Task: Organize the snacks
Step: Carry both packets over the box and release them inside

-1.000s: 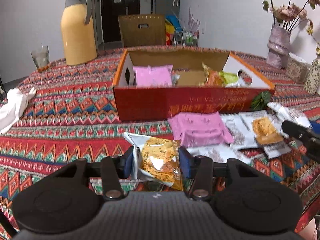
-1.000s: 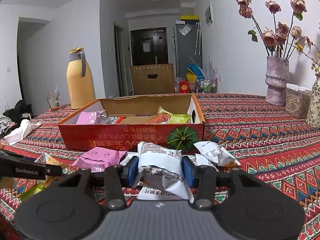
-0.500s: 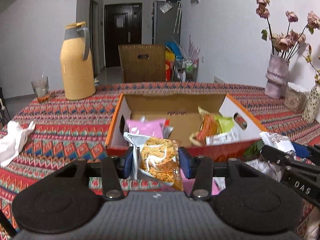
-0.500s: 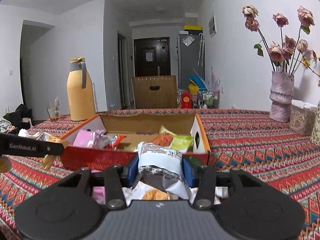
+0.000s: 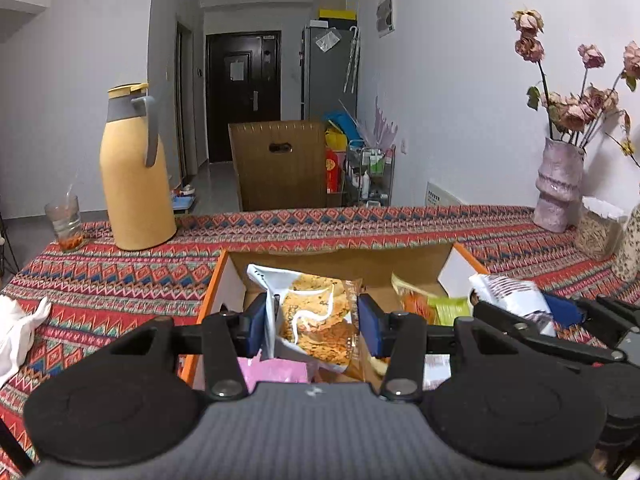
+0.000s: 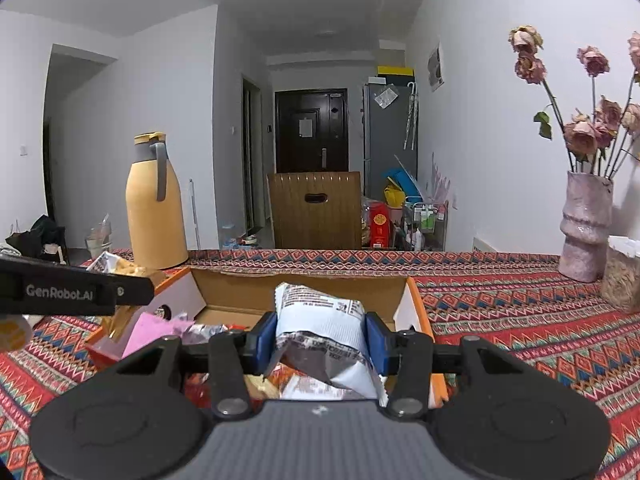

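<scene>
Both grippers have risen from the surface and now hang over the open box (image 5: 344,258). Left gripper (image 5: 316,322) fingers pinch the cracker packet (image 5: 316,316); right gripper (image 6: 320,338) fingers pinch the white packet (image 6: 320,320), each poised for release inside.

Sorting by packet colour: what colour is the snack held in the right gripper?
White, with dark printed text; the snack packet shows best in the right wrist view.
</scene>
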The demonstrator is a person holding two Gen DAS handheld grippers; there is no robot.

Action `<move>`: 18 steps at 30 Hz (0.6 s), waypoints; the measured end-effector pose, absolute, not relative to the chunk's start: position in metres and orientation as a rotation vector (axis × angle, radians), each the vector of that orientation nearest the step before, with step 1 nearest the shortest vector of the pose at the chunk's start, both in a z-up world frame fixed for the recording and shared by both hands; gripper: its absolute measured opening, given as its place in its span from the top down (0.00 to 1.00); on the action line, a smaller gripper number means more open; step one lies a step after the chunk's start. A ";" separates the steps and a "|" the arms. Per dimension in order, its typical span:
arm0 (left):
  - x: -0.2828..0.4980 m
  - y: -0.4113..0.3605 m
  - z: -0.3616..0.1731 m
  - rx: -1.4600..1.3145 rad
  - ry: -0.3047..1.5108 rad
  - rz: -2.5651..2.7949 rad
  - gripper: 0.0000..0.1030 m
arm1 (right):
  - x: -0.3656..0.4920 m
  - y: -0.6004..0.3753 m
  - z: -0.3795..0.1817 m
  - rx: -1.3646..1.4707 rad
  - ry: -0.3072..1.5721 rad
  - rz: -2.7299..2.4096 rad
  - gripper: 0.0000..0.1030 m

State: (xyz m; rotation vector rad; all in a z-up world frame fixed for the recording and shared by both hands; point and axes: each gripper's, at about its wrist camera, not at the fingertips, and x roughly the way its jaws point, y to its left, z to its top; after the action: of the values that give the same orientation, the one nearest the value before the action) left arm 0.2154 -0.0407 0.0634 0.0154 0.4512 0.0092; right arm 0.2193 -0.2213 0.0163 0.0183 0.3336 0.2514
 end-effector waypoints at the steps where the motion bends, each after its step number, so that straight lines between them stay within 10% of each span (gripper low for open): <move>1: 0.220 -0.040 0.064 0.012 0.448 0.011 0.54 | 0.225 -0.220 0.017 0.017 0.334 0.252 0.55; 18: 0.256 -0.024 0.039 -0.034 0.463 0.019 0.53 | 0.283 -0.218 -0.005 0.054 0.400 0.234 0.55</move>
State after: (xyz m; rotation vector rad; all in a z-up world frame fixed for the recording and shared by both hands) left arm 0.2559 -0.0237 0.0385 -0.0343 0.4635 0.0190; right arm 0.2831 -0.2176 -0.0047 0.0545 0.4003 0.2338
